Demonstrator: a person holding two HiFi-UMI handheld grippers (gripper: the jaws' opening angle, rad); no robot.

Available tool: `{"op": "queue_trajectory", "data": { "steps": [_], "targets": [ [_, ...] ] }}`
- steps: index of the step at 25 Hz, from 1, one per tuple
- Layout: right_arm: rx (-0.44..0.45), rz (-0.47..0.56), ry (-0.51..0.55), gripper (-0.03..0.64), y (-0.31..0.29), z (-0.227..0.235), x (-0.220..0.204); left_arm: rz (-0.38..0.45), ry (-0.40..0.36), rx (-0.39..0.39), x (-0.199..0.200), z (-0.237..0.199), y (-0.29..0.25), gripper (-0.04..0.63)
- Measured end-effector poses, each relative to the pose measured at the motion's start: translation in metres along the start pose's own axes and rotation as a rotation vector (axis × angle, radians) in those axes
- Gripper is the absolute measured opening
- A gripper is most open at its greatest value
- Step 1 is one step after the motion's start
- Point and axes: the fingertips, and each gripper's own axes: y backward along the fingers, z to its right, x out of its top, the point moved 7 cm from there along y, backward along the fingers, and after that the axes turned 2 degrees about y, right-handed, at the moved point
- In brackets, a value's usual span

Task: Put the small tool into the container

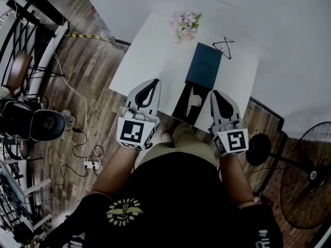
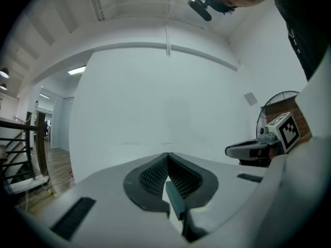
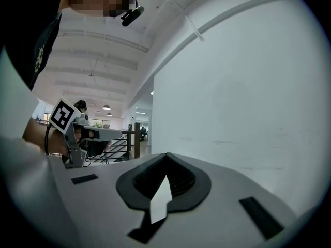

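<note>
In the head view a white table (image 1: 150, 56) carries a dark teal box lid (image 1: 203, 65) and, nearer to me, an open black container (image 1: 192, 103) with a pale shape inside. A thin black wire-like item (image 1: 223, 46) lies at the far right of the table. My left gripper (image 1: 153, 81) hovers left of the container and my right gripper (image 1: 214, 93) hovers just right of it. Both gripper views face a bare white wall. The left gripper (image 2: 168, 155) has its jaws together, and the right gripper (image 3: 166, 155) is shut with nothing held.
A bunch of pink flowers (image 1: 185, 24) sits at the table's far edge. A standing fan (image 1: 305, 190) is on the wooden floor at the right. Cables and a power strip (image 1: 93, 164) lie at the left, near a chair (image 1: 41, 124).
</note>
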Motion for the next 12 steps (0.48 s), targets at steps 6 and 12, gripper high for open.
{"op": "queue_trajectory", "data": {
  "steps": [6, 12],
  "targets": [
    [-0.029, 0.017, 0.009, 0.002, 0.006, 0.007, 0.014, 0.036, -0.033, -0.015, 0.016, 0.003, 0.006, 0.006],
    [-0.040, 0.031, 0.034, 0.002, 0.018, 0.006, 0.032, 0.053, -0.039, -0.028, 0.027, 0.009, 0.014, 0.006]
  ]
}}
